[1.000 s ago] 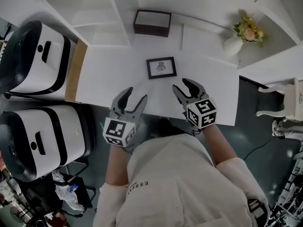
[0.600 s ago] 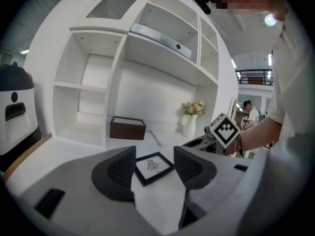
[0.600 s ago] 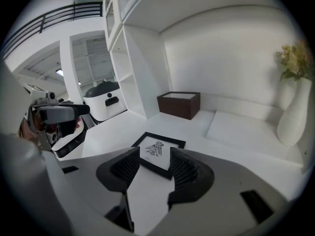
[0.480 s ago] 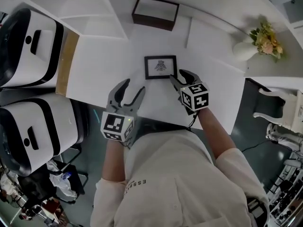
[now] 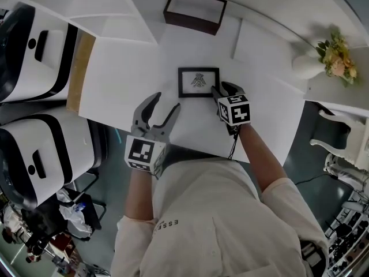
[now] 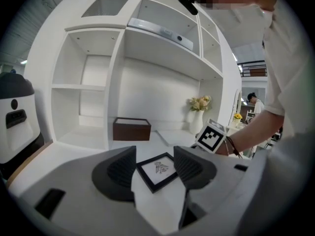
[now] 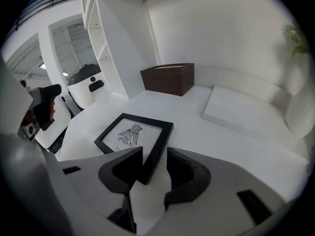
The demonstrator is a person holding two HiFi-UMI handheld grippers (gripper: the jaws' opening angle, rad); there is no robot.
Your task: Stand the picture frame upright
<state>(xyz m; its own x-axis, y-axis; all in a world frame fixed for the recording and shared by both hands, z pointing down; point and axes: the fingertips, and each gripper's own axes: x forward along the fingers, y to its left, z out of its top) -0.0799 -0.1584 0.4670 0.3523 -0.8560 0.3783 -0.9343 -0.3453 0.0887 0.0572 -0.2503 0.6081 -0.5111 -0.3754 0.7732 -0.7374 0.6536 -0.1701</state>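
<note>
While picture frame (image 5: pixel 199 82) lies flat mid-table (image 5: pixel 115 79), bare surface around, right claw (image 5: pixel 223 89) astride its near right corner, jaws just closing, not yet pinching, left claw (image 5: pixel 164 103) spread at near edge, frame's back hidden.

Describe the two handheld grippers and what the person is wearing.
Both the left gripper and the right gripper have grey bodies with curved dark jaws lined by ribbed black pads. Each carries a white cube printed with black square markers. A thin black cable hangs below the right one. The person wears a cream short-sleeved shirt.
</note>
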